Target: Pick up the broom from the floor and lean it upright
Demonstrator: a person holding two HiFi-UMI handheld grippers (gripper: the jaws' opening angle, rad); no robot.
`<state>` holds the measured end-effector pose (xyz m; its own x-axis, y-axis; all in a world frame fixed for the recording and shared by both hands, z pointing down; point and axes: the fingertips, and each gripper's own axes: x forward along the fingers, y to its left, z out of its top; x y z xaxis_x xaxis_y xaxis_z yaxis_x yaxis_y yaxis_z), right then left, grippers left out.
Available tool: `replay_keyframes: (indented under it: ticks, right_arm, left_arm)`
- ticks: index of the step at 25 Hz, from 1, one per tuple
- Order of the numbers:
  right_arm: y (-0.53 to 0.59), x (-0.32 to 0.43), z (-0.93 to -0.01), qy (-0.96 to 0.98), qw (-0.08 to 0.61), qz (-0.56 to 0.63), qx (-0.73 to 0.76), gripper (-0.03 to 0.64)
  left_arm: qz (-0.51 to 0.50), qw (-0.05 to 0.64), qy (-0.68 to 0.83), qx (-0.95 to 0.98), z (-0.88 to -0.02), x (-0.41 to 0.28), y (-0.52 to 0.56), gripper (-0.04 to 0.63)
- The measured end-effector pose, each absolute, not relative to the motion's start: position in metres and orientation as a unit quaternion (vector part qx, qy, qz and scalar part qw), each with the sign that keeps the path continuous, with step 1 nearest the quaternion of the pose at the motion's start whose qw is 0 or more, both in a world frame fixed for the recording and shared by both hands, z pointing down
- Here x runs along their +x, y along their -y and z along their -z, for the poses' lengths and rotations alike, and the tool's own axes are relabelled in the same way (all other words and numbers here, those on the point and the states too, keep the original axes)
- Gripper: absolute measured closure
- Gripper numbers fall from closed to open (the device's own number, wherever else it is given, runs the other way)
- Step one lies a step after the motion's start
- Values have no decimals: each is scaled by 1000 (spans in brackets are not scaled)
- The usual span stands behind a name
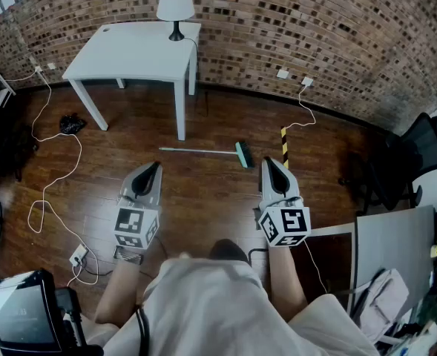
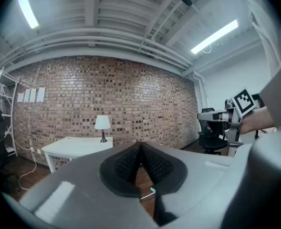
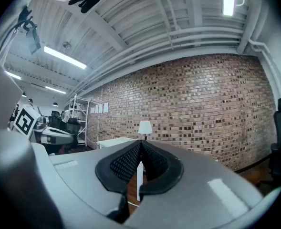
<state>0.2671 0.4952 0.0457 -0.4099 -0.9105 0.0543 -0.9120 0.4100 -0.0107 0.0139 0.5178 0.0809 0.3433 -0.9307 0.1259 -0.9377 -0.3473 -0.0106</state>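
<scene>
Nearest, held side by side above the dark wooden plank floor (image 1: 203, 206): the grey left gripper (image 1: 156, 166) and grey right gripper (image 1: 267, 161), each with jaws pressed together on nothing. Just beyond their tips, flat on the floor and apart from both: the thin pale-handled broom with a green head (image 1: 203, 151), head to the right near what may be a yellow-and-black striped post (image 1: 284, 144). Farther back, against the red brick wall (image 1: 314, 35): a white square table (image 1: 129, 50) bearing a white-shaded lamp (image 1: 175, 6).
</scene>
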Motion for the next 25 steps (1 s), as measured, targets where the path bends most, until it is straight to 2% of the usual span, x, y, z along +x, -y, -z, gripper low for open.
replay_keyframes:
  ticks: [12, 25]
  right_arm:
    - [-425, 263, -63, 844, 25, -23, 536, 603]
    - [-238, 310, -69, 866, 34, -14, 499, 603]
  left_arm:
    - [-73, 51, 575, 814, -111, 6, -462, 597]
    - [-68, 50, 612, 786, -111, 43, -291, 597]
